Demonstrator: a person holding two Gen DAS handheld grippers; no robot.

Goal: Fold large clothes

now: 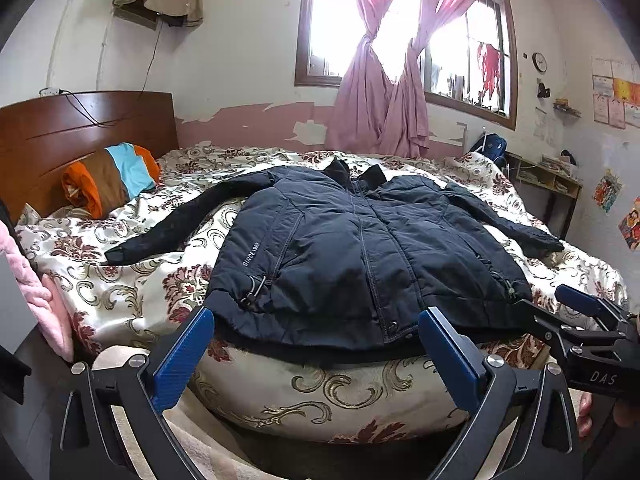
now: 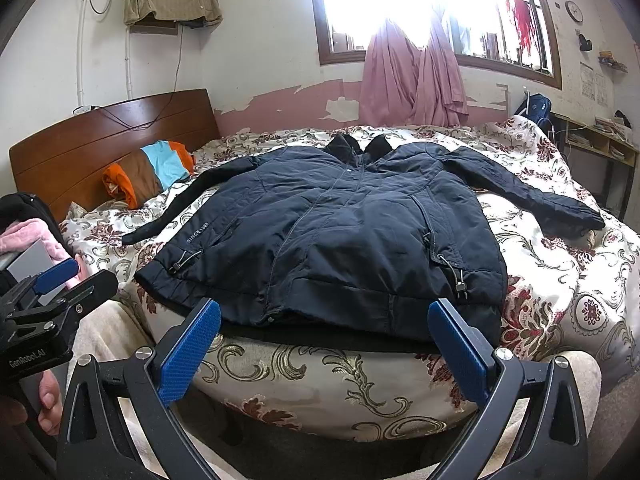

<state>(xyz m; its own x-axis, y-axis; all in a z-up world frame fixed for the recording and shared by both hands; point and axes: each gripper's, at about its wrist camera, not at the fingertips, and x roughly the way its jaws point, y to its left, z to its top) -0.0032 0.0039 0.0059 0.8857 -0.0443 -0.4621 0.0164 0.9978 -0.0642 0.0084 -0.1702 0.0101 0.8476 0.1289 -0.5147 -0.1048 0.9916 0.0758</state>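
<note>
A dark navy jacket (image 1: pixel 344 248) (image 2: pixel 332 236) lies flat and face up on the bed, zipped, collar away from me, both sleeves spread out to the sides. Its hem hangs at the near edge of the bed. My left gripper (image 1: pixel 316 320) stands open just short of the hem, nothing between its blue pads. My right gripper (image 2: pixel 324 316) is open too, level with the hem's right half and holding nothing. Each gripper shows in the other's view: the right one (image 1: pixel 576 304) at the right edge, the left one (image 2: pixel 76 276) at the left edge.
The bed (image 1: pixel 320 392) wears a floral cream and red cover. A striped orange, brown and blue pillow (image 1: pixel 112 178) lies by the wooden headboard (image 1: pixel 80 132). Pink fabric (image 1: pixel 36 292) sits at the far left. A shelf desk (image 1: pixel 548 180) stands at the right wall, under the window with pink curtains (image 1: pixel 384 92).
</note>
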